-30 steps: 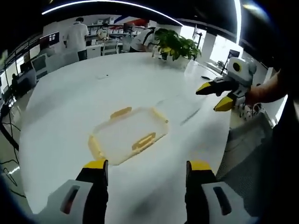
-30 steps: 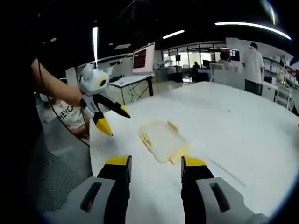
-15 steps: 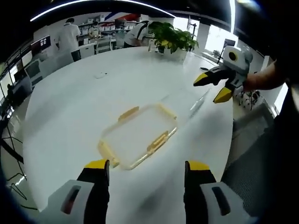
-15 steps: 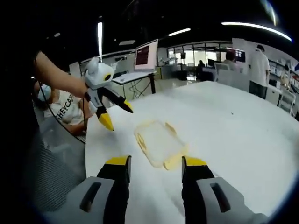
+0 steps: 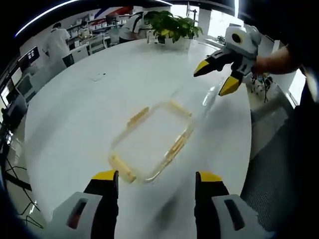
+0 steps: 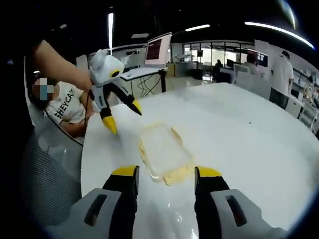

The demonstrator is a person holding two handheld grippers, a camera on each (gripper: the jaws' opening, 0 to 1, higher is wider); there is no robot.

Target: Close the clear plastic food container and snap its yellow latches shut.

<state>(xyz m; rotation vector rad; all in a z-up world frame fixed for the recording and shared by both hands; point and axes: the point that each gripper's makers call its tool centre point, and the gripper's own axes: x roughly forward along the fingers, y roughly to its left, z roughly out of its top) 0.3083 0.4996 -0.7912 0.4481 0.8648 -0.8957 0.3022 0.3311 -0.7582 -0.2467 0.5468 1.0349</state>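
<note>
The clear plastic container [image 5: 149, 142] lies flat on the round white table [image 5: 75, 109], with yellow latches sticking out along its edges. My left gripper [image 5: 157, 177] hovers just short of its near edge, open, with nothing between its fingers. My right gripper [image 5: 213, 79] hangs in the air beyond the container's far right corner, its yellow tips spread. In the right gripper view the container [image 6: 162, 149] sits just ahead of my right gripper [image 6: 166, 172], which is open and holds nothing. The left gripper [image 6: 123, 117] hangs open above the container's far left corner.
A potted plant [image 5: 172, 25] stands at the table's far side, and a small object [image 5: 99, 76] lies on the tabletop. A seated person [image 6: 65, 112] is beside the table edge, with a monitor [image 6: 159, 50] behind. Other people stand at desks in the background.
Both cameras have moved in and higher over the container, which now looks larger and closer. Each gripper has stayed open. The container has not moved on the table.
</note>
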